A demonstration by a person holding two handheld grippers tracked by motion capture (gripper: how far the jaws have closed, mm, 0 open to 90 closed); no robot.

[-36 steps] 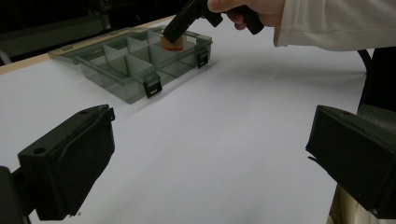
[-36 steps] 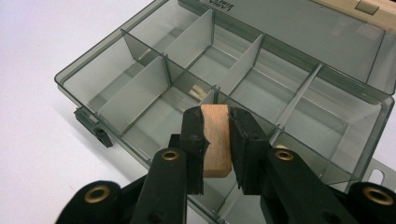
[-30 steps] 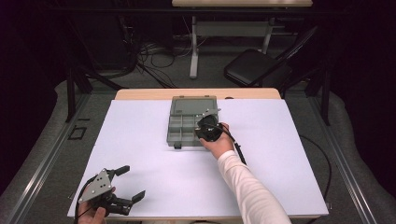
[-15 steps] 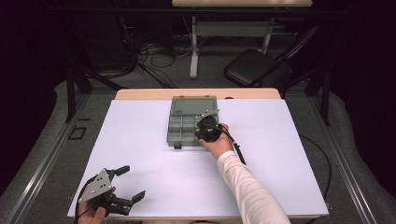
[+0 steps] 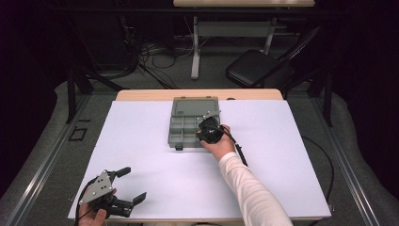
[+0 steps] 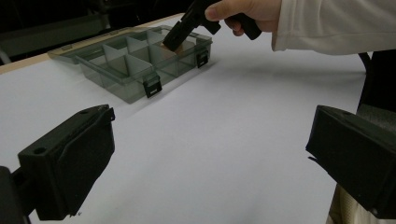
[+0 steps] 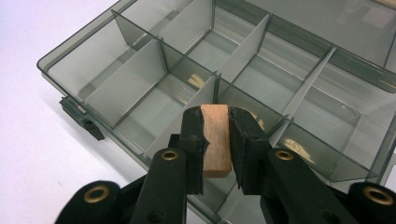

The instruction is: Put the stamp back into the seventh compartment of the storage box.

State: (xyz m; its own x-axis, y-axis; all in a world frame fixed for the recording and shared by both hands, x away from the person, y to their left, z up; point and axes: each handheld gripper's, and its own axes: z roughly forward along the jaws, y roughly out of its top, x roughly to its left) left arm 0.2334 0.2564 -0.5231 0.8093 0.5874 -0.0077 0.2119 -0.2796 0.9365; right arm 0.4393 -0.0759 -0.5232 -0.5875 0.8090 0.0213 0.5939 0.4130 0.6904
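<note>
A smoky grey box [image 5: 194, 122] with its lid laid open sits on the white tabletop [image 5: 141, 141], toward the far edge and near the middle. Dividers split the box into several compartments, and two black latches hang on its near wall.

The right tongs [image 7: 215, 140] hang over the near right part of the box, tipped down into it. Their jaws are closed most of the way, clamped on a small wooden block [image 7: 217, 140] that stands upright between them, its flat sides against the pads. The block is above a compartment by the near wall of the box; whether it touches the floor there cannot be told. Pale bits lie in some compartments beyond the block, too blurred through the plastic to name. In the left gripper view, the right tongs [image 6: 180, 36] reach down into the box [image 6: 130, 60] with a brownish bit showing at the tip.

The left tongs [image 5: 131, 186] are well apart from the box, near the near left corner of the tabletop, held in a hand [image 5: 96, 217]. Their jaws stand wide apart with nothing between them.
</note>
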